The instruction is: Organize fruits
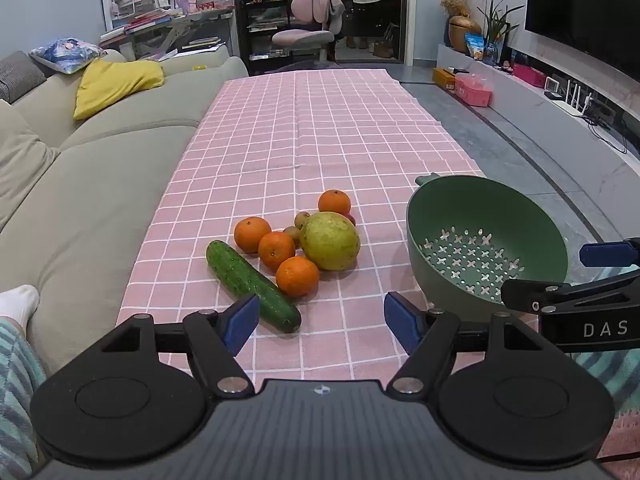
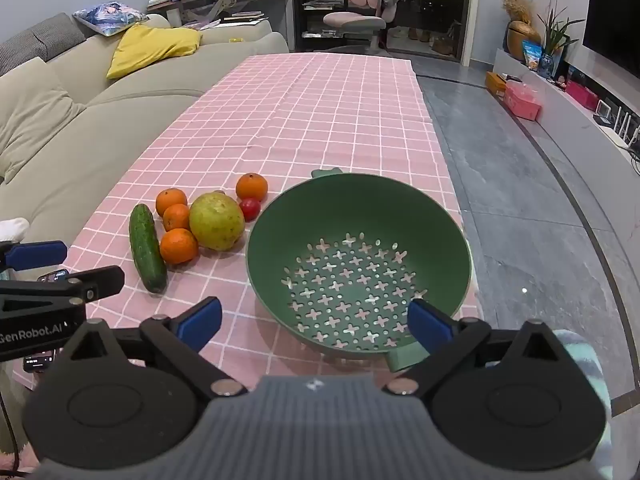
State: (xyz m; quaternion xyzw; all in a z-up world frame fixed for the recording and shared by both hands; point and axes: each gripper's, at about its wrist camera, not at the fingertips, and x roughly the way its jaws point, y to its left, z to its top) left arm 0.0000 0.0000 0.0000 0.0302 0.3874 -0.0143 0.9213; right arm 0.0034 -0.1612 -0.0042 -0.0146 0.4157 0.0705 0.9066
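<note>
Left to right: a beige sofa (image 1: 100, 168) with a yellow cushion (image 1: 116, 84) borders the worktop, covered by a pink checked cloth (image 1: 320, 128). On it lie a cucumber (image 1: 252, 286), four oranges (image 1: 297, 276) and a large green-yellow fruit (image 1: 330, 241), clustered; just beside them, an empty green colander (image 2: 360, 248). Grey floor (image 2: 540, 220) and a TV unit (image 1: 560, 92) follow. Left claw (image 1: 320, 322) and right claw (image 2: 316, 322) are both spread, holding nothing.

Fruit pile (image 1: 298, 246) beside colander (image 1: 486, 240).
</note>
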